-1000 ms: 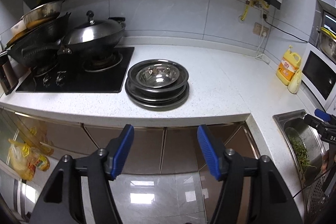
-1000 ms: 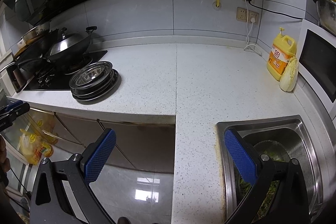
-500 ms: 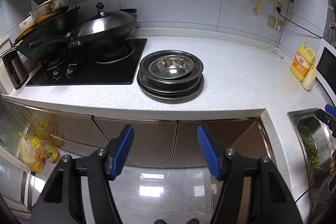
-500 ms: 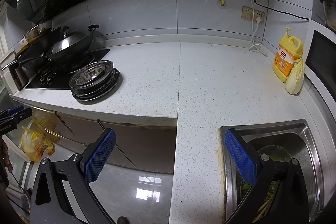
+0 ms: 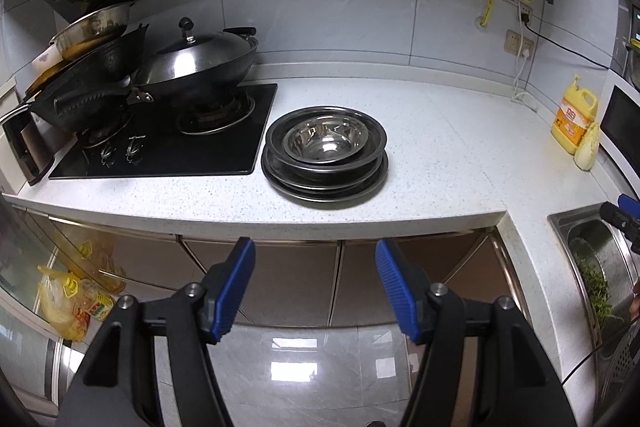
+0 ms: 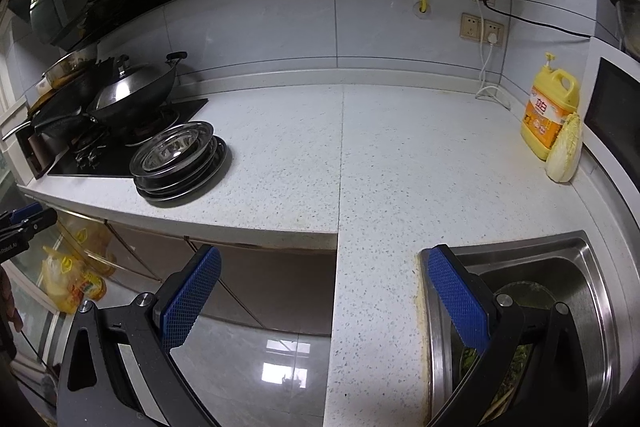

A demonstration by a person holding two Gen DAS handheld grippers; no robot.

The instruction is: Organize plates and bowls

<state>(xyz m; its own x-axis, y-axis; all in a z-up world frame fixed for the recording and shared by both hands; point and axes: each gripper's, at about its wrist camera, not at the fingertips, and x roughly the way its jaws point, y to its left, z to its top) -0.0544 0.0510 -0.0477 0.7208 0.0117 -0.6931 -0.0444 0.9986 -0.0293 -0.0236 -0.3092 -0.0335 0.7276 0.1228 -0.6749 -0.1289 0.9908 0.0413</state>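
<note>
A stack of steel plates point(image 5: 326, 183) with a steel bowl point(image 5: 325, 141) nested on top sits on the white counter beside the stove; the stack also shows in the right wrist view point(image 6: 182, 167). My left gripper point(image 5: 316, 287) is open and empty, held in front of the counter edge, below and short of the stack. My right gripper point(image 6: 324, 295) is open and empty, over the counter corner by the sink, far right of the stack.
A black hob point(image 5: 168, 139) holds a lidded wok point(image 5: 196, 67) and stacked pans point(image 5: 88, 83). A sink point(image 6: 560, 307) holds a colander with greens. A yellow detergent jug point(image 6: 550, 115) and a cabbage point(image 6: 564, 151) stand at the right wall. Cabinets point(image 5: 280, 279) lie below.
Both grippers have moved a little closer to the counter and tilted up. The plates and bowl have not moved. Both grippers stay open.
</note>
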